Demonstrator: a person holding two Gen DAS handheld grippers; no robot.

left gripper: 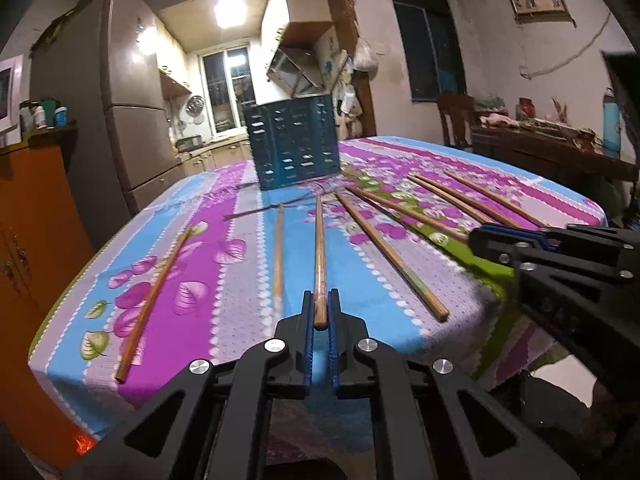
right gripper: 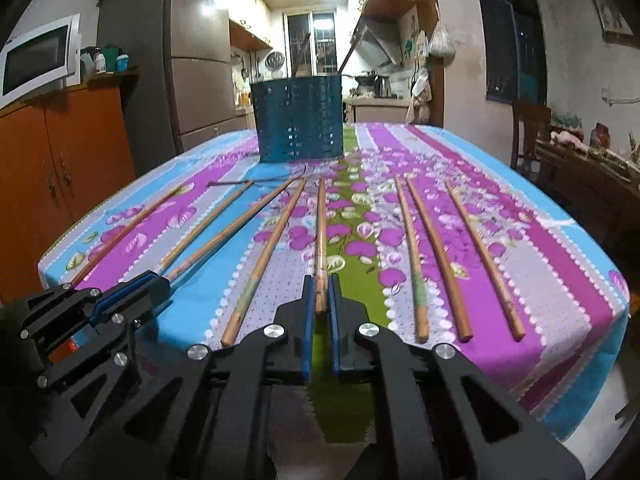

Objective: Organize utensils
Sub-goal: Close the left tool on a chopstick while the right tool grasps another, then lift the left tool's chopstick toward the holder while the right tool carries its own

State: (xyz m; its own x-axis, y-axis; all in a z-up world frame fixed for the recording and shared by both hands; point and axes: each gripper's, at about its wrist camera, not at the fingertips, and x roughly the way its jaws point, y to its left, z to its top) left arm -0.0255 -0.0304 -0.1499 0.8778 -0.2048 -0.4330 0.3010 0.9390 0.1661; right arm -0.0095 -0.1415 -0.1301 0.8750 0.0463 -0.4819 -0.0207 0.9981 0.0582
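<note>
Several wooden chopsticks lie side by side on a flowered tablecloth (left gripper: 224,280), pointing toward a blue perforated utensil holder (left gripper: 294,142) at the far end, which also shows in the right wrist view (right gripper: 300,120) with two sticks standing in it. My left gripper (left gripper: 319,312) is shut on the near end of one chopstick (left gripper: 319,252). My right gripper (right gripper: 320,300) is shut on the near end of another chopstick (right gripper: 321,232). Each gripper shows in the other's view, the right one (left gripper: 486,236) and the left one (right gripper: 156,280).
An orange cabinet (right gripper: 68,152) with a microwave (right gripper: 38,58) stands left of the table, a fridge (left gripper: 120,120) behind it. A wooden chair (right gripper: 530,132) and a cluttered side table (left gripper: 552,140) stand to the right. A thin twig (right gripper: 236,182) lies near the holder.
</note>
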